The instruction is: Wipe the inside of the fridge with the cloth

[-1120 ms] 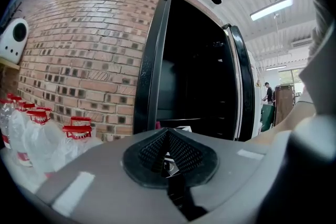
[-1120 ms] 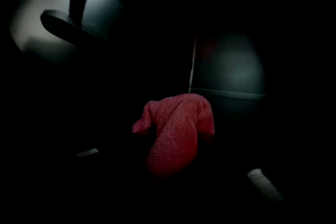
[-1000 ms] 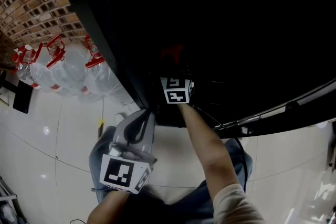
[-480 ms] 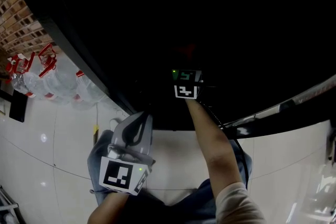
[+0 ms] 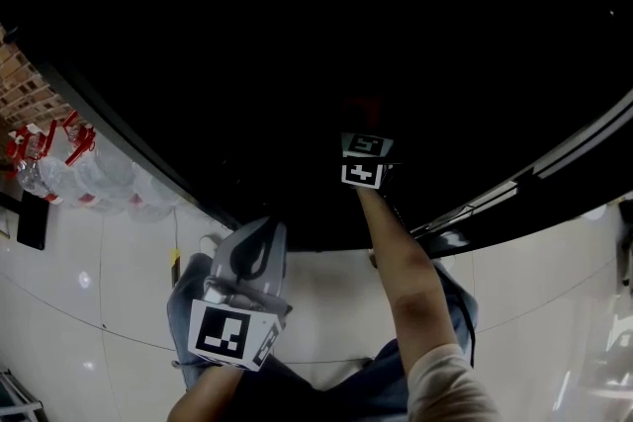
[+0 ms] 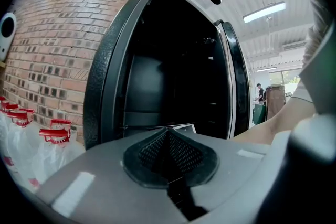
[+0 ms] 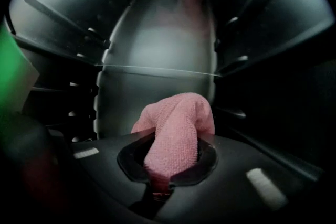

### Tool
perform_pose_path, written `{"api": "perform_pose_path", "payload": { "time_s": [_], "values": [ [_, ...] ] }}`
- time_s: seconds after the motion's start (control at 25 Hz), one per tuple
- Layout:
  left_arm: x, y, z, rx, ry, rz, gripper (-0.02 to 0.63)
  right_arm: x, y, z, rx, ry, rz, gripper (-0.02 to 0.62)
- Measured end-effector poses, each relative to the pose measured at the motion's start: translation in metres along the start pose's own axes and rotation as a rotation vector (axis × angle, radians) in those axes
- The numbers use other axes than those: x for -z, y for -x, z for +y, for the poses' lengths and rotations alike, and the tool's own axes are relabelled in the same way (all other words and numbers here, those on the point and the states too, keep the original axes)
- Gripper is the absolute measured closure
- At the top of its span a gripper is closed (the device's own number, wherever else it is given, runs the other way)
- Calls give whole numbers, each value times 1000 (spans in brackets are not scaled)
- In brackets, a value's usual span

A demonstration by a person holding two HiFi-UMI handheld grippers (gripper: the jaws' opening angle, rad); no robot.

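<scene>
My right gripper (image 7: 169, 173) pinches the pink cloth (image 7: 177, 126) by its bunched middle, deep inside the fridge (image 7: 157, 50). The cloth looks soft, light and floppy, so I judge this bunched hold leaves a good wiping pad ahead. My left gripper (image 6: 170, 157) hangs outside the open doorway, jaws pressed together on nothing.

The pale tiled floor (image 5: 89, 301) carries large clear bottles (image 5: 109, 178) with red handles, far left, beside the black fridge (image 5: 297, 35).
</scene>
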State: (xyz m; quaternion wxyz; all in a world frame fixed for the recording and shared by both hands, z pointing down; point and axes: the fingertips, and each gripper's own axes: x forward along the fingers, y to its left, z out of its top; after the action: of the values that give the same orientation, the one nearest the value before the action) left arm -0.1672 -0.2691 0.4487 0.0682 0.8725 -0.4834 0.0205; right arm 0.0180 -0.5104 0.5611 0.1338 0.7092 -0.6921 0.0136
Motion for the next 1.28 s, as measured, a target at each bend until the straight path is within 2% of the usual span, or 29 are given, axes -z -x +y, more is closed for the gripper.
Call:
{"api": "perform_pose_path", "payload": {
  "time_s": [0.28, 0.4, 0.68, 0.92, 1.28],
  "values": [
    [-3, -7, -18, 28, -11, -4, 617, 30, 10, 1, -34, -55, 40, 572],
    [-8, -7, -26, 35, -16, -14, 617, 35, 24, 8, -56, -62, 27, 572],
    [-15, -7, -49, 49, -3, -27, 617, 29, 97, 10, -70, -58, -17, 572],
    [-4, -18, -64, 41, 2, -2, 617, 24, 161, 8, -108, -65, -41, 572],
    [2, -23, -85, -59, 46, -6, 617, 2, 231, -2, -250, -85, -96, 571]
  ]
}}
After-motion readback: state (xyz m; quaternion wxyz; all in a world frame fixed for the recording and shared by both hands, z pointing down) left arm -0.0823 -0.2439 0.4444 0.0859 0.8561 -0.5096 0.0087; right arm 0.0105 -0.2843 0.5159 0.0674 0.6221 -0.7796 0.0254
